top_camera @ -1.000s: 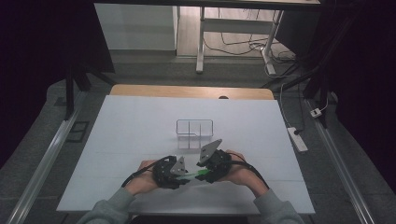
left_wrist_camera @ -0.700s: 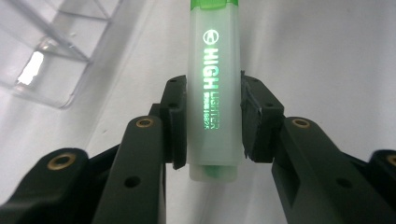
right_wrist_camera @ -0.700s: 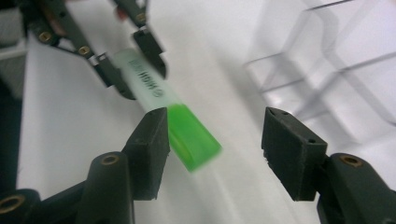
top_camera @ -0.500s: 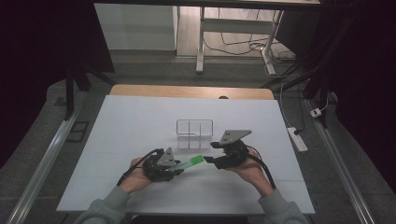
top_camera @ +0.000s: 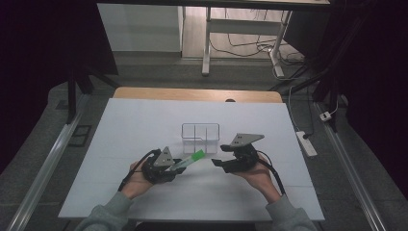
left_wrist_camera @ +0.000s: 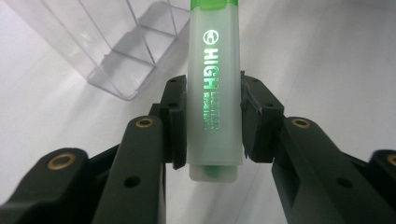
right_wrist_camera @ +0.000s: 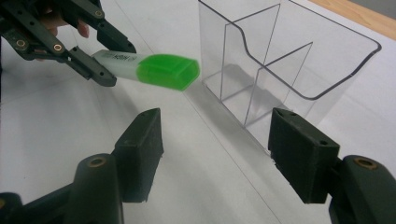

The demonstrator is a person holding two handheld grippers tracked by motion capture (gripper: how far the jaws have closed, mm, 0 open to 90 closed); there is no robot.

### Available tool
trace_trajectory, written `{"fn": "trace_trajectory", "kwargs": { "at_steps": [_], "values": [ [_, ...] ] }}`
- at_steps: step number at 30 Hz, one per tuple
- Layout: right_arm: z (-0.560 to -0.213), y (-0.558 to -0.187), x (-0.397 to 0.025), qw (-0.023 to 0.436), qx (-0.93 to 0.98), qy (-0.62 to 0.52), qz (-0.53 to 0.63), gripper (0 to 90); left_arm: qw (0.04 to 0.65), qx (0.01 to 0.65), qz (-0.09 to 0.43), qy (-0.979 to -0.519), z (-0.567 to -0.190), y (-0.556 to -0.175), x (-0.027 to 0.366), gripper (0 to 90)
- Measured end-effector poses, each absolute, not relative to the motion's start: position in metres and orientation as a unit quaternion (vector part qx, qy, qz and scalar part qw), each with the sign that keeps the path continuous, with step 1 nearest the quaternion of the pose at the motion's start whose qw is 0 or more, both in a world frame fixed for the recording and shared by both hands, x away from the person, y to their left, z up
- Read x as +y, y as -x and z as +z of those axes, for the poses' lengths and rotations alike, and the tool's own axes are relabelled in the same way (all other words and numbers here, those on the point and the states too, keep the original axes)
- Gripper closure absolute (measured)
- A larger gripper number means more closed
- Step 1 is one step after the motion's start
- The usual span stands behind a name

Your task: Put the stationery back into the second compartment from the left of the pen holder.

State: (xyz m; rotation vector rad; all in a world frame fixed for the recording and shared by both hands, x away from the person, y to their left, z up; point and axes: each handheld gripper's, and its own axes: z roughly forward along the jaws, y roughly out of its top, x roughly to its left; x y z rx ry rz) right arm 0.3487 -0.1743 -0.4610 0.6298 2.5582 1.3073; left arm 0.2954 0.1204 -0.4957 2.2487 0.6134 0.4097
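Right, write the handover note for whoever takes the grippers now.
Left gripper: shut on the green highlighter, held off the white table, cap end toward the clear organizer.
Right gripper: open, holding nothing, beside the organizer.
Organizer: upright mid-table, its visible compartments empty.
Done: highlighter picked up.
Left, probably: drop it into a compartment; the right gripper could steady the organizer.

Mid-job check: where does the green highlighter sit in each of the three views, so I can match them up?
High view: the green highlighter lies low centre, held by the left tongs.
Left gripper view: upright in the middle, clamped on both sides of its pale barrel.
Right gripper view: upper left, green cap pointing right.
Shared landmark: the clear divided box, just beyond the cap.
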Motion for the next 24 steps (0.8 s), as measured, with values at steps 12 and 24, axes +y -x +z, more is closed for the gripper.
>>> {"fn": "trace_trajectory", "kwargs": {
  "at_steps": [12, 24],
  "values": [
    [-0.467, -0.346, -0.167, 0.090, 0.854, -0.224, 0.460, 32.1, 0.394, 0.246, 0.180, -0.867, -0.495, -0.293, 0.118, 65.0],
    [-0.473, -0.342, -0.154, 0.070, 0.838, -0.229, 0.490, 33.6, 0.404, 0.236, 0.192, -0.863, -0.496, -0.287, 0.106, 64.9]
  ]
}}
